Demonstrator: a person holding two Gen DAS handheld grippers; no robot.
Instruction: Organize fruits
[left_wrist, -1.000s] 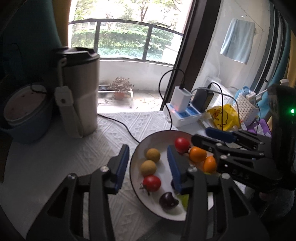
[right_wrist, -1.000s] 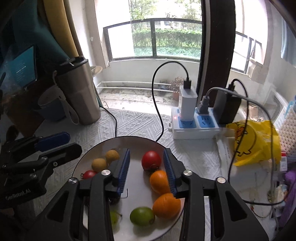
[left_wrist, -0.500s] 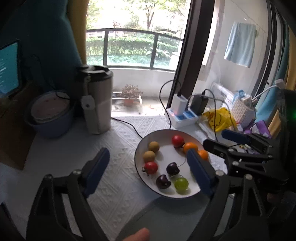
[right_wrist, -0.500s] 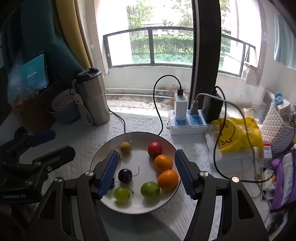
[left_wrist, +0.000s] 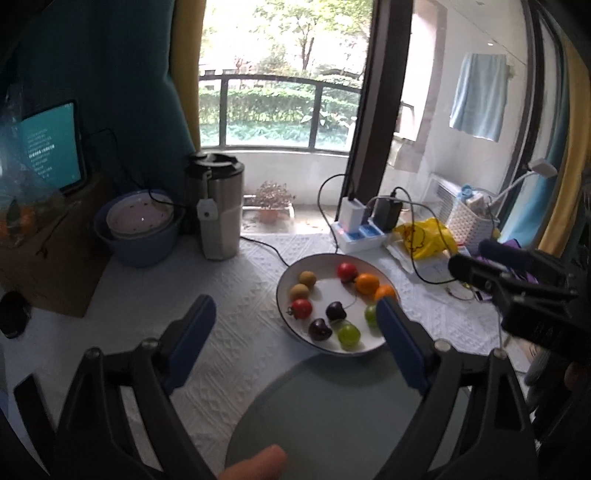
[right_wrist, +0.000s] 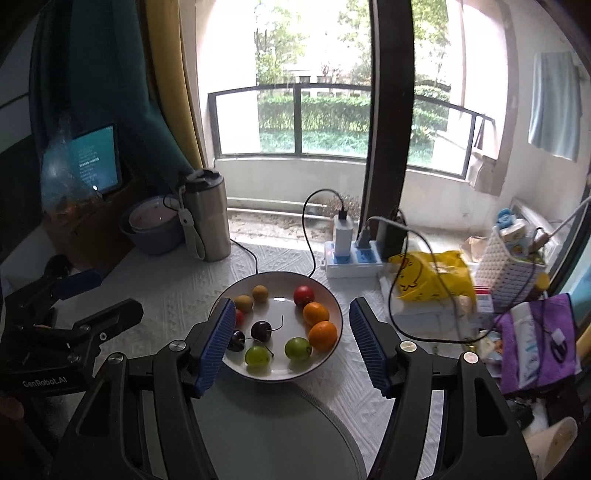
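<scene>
Both claws are clear of the plate (right_wrist: 334, 302) and empty, their jaws having just been opening: left claw (left_wrist: 295, 339) spread wide, right claw (right_wrist: 291, 343) about half open, nothing between either pair. The fruit looks sorted in pairs round the plate at mid-surface: oranges (right_wrist: 319, 325) at 3 o'clock, green grapes (right_wrist: 277, 352) at 6, brown fruits (right_wrist: 251, 298) at 11. I'd retreat straight back without clipping the rim. Round fruit, no real long axis; the cherry (right_wrist: 260, 328) stem (right_wrist: 277, 325) points toward 2 o'clock.
</scene>
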